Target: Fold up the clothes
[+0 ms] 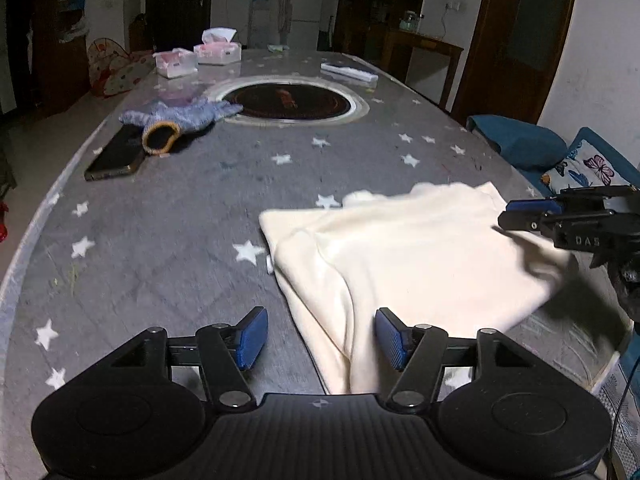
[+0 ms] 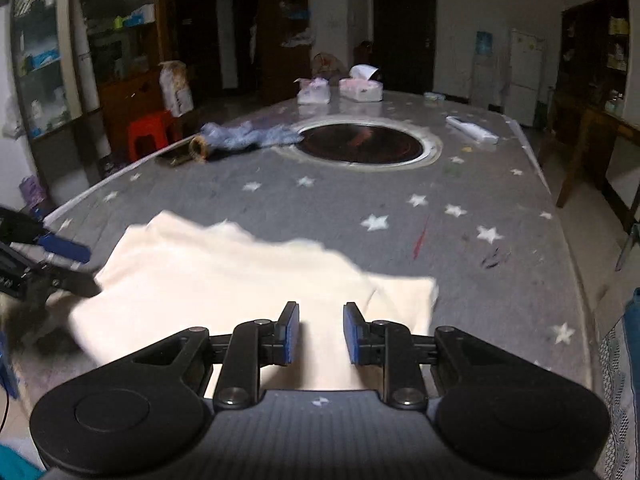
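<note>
A cream garment (image 1: 400,248) lies on the near right part of the grey star-patterned table (image 1: 160,220), partly folded over itself. My left gripper (image 1: 322,338) is open at the garment's near left edge. Its left pad is over bare table, its right pad is over cloth, and neither pad presses. My right gripper (image 2: 322,332) has narrow jaws with a fold of the cream garment (image 2: 224,276) filling the gap between the pads. From the left wrist view, the right gripper (image 1: 506,216) is at the garment's right side, where the cloth is blurred and lifted. The left gripper (image 2: 90,270) shows at the garment's left edge.
A blue knitted garment (image 1: 188,114) and a dark phone (image 1: 116,154) lie at the far left. A round inset hotplate (image 1: 290,100) sits mid-table, with tissue boxes (image 1: 218,50) and a white packet (image 1: 350,72) beyond. A blue cushion (image 1: 520,140) sits off the right edge.
</note>
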A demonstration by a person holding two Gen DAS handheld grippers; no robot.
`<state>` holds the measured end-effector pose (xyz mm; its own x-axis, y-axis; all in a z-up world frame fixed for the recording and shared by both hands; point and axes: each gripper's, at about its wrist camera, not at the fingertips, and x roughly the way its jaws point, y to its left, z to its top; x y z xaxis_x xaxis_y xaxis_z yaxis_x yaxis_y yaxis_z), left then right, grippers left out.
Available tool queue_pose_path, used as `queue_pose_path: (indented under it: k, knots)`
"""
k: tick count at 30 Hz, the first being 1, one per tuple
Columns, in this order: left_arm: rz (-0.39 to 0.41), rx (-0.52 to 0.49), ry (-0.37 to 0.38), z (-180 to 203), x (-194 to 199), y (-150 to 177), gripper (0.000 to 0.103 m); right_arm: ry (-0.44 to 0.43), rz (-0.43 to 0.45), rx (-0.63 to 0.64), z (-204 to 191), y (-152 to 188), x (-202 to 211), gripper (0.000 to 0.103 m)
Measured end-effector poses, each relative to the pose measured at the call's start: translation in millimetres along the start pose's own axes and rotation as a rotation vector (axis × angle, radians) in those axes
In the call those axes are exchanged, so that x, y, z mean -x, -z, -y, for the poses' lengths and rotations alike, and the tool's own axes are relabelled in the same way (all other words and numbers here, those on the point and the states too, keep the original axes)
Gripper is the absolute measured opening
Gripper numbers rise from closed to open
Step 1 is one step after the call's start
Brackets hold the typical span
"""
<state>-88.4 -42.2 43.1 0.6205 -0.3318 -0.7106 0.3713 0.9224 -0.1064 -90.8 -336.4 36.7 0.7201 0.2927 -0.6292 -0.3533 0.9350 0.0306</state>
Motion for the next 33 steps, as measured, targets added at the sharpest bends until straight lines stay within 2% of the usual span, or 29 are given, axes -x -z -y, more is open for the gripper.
queue_pose_path:
  k: [7,11,14,17,24,28,33]
  knots:
    - [-0.026,-0.005,-0.031,-2,-21,-10,0.064,0.021,-0.049,-0.047,14,0,-30,0.024]
    - [-0.028,0.011,-0.015,-6,-22,-11,0.064,0.021,-0.030,0.016,2,-4,-19,0.025]
    - [-0.017,0.024,-0.019,-8,-17,-12,0.064,-0.019,-0.017,0.070,-12,-8,-7,0.027]
    - [-0.008,0.044,-0.026,-12,-11,-12,0.063,-0.077,-0.015,0.142,-34,-10,2,0.034]
    - [-0.005,0.140,-0.022,-26,1,-15,0.063,-0.248,-0.032,0.345,-100,-8,7,0.034]
    - [-0.021,0.212,-0.009,-34,2,-14,0.071,-0.317,-0.045,0.492,-139,-5,4,0.035]
    - [-0.039,0.275,0.011,-40,0,-12,0.076,-0.326,-0.056,0.622,-170,3,-5,0.035]
